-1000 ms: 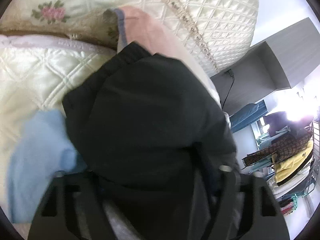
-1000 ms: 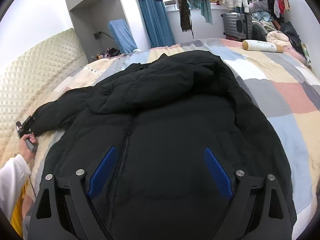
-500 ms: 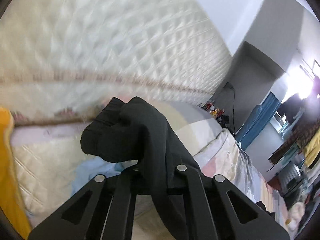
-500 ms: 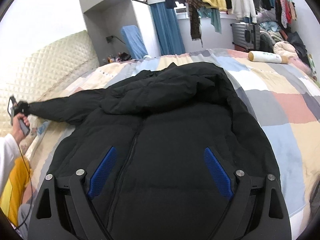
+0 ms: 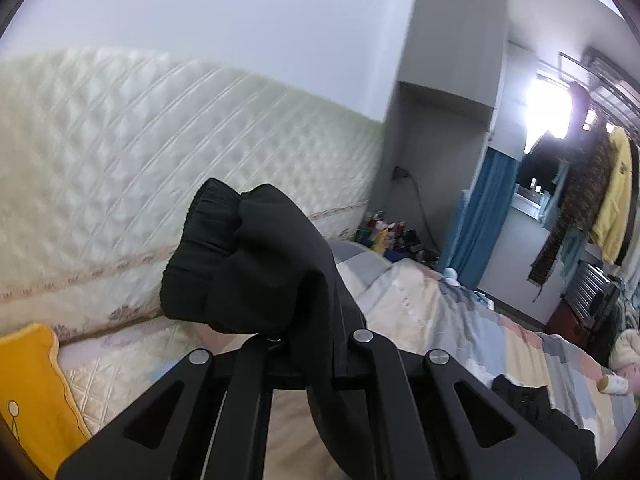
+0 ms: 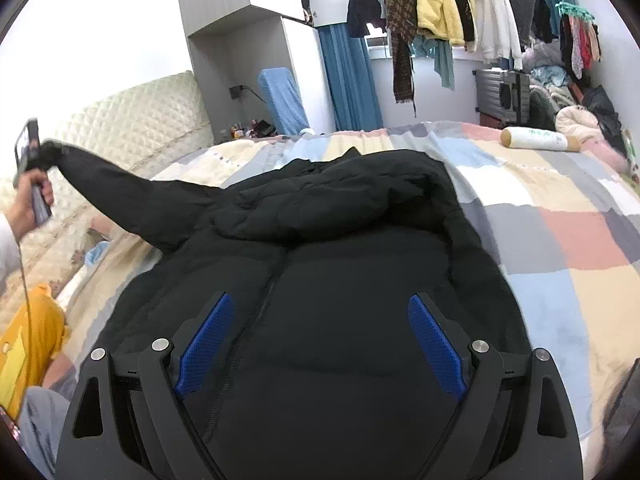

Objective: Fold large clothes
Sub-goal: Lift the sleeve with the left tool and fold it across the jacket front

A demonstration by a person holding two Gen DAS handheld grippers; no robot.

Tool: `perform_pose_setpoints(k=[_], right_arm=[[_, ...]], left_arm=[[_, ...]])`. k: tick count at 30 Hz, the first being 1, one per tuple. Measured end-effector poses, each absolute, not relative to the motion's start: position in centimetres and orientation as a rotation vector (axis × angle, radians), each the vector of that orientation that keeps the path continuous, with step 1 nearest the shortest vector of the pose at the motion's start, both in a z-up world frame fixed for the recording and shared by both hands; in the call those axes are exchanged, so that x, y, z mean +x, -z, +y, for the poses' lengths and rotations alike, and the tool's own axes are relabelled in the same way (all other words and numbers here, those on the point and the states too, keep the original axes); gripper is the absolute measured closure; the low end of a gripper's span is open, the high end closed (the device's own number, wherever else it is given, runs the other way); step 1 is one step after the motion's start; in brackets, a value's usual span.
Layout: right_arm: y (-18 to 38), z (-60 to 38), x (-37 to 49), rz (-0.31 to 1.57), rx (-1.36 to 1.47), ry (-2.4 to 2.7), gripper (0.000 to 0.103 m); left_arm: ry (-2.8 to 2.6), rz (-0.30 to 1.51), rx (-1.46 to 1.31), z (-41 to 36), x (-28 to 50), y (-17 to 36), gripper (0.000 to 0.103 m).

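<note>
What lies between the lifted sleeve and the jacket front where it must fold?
Nothing visible. The left hand-held gripper holds the sleeve up; the jacket front is bare, with the open right hand-held gripper over it.

My right gripper (image 6: 320, 332) hovers over the black jacket (image 6: 344, 280) spread on the patchwork bed (image 6: 560, 232), blue fingers (image 6: 434, 346) wide apart. Far left, my left gripper (image 6: 30, 156) holds the sleeve (image 6: 120, 196) lifted off the bed.

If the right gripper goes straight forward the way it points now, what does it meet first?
Most likely the black jacket: its zipped front fills the space between the open jaws of the right gripper, with the hood further along. Depth is unclear, so contact could be immediate.
</note>
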State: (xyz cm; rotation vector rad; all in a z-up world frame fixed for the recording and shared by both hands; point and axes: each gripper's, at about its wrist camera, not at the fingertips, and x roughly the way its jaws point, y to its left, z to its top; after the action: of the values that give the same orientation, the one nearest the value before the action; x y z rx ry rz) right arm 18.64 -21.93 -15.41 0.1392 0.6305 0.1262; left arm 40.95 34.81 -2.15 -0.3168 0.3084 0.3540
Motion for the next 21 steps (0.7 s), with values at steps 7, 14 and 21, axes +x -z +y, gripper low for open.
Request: perform_pose_setpoints(k=[7, 14, 21], right_arm=[[14.6, -23.7, 18.3, 0.587, 0.171, -0.108, 0.014], [14.6, -25.4, 18.2, 0.569, 0.184, -0.087, 0.014], [14.1, -27.6, 17.5, 0.534, 0.270, -0.071, 0.014]], left_arm=[[-0.253, 0.272, -0.153, 24.8, 41.9, -2.6, 0.098], [-0.080, 0.266, -0.039, 13.6, 42.7, -4.1, 0.098], [0.071, 0.292, 0.010, 2.9, 43.1, -3.3, 0.098]])
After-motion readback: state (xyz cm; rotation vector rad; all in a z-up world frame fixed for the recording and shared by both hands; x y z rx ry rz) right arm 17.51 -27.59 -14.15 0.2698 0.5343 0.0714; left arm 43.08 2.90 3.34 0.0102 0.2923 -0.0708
